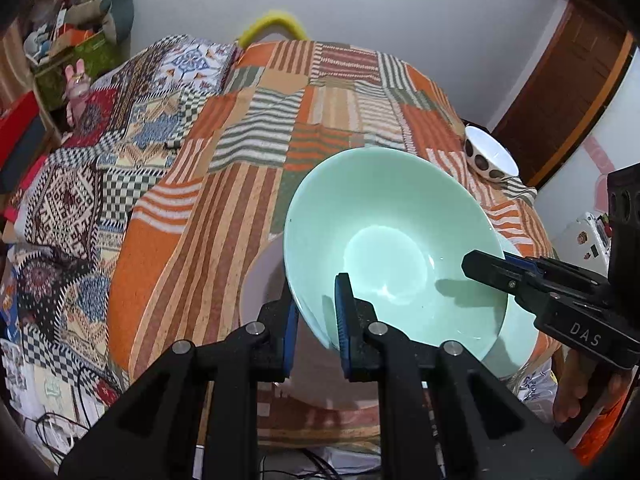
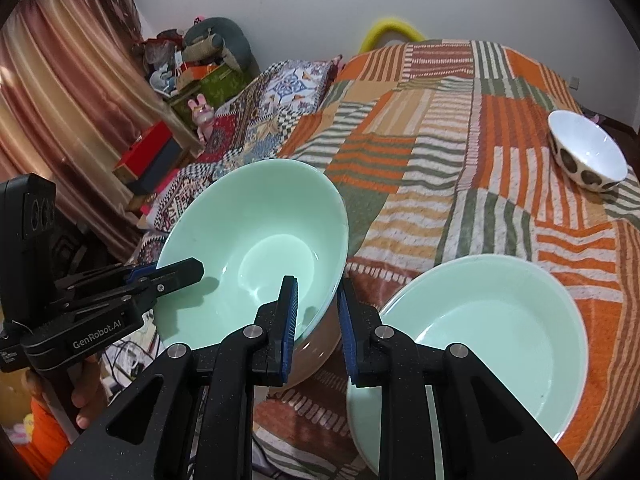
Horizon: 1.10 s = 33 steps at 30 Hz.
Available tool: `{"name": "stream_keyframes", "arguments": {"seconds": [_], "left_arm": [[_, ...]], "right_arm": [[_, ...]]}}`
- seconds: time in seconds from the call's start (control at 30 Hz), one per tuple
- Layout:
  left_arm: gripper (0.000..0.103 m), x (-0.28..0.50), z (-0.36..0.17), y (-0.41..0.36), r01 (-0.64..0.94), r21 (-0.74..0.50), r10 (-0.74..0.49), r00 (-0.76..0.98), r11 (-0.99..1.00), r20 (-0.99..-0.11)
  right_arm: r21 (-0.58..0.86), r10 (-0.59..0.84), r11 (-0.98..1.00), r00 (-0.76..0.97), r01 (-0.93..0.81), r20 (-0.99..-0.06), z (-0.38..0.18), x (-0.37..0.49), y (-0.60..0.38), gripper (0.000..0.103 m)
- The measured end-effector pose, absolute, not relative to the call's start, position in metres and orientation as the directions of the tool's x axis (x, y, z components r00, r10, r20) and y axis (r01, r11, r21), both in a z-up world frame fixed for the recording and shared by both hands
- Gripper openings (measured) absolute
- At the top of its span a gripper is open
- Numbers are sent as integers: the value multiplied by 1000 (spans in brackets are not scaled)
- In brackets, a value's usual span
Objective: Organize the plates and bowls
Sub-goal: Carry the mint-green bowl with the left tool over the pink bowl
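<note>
A mint-green bowl (image 1: 384, 240) (image 2: 256, 248) is held tilted above the striped bedspread. My left gripper (image 1: 317, 320) is shut on its near rim; it also shows in the right wrist view (image 2: 176, 274). My right gripper (image 2: 317, 320) is shut on the opposite rim; it also shows in the left wrist view (image 1: 486, 266). A mint-green plate (image 2: 492, 332) lies on the bed to the right, under the right gripper's right finger. A white bowl with brown spots (image 1: 490, 158) (image 2: 586, 156) stands at the bed's far right.
A pale plate (image 1: 264, 280) lies under the held bowl. The striped orange bedspread (image 1: 280, 128) covers the bed, with a patterned quilt (image 1: 120, 128) on its left. Cluttered boxes (image 1: 60, 52) stand at the far left. A wooden door (image 1: 568, 92) is at right.
</note>
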<state>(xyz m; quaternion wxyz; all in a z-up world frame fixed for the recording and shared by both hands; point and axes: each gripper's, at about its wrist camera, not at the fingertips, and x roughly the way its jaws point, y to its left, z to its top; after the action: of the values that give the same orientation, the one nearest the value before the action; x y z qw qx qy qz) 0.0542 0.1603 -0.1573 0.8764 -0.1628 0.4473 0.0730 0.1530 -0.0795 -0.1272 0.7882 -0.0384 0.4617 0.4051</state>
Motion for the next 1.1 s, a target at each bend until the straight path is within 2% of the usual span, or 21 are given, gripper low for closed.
{"name": "stream_keyframes", "arguments": {"seconds": [0.37,0.8,1.1], "left_arm": [[15,44,-179,169,-312,-228,-23,546,922,-838],[15,46,-196,165,-321,-158,27,505,934,-863],[16,49,-206,166,-323,-185,-2,493,928,-870]], "right_arm": [[316,581,656,192,-686,-791,-145,143,-65,20],[322,563,658,160,-681,-811,-158,143,-62,20],[319,555,661,156,-679,-817,-162,146,-61,21]]}}
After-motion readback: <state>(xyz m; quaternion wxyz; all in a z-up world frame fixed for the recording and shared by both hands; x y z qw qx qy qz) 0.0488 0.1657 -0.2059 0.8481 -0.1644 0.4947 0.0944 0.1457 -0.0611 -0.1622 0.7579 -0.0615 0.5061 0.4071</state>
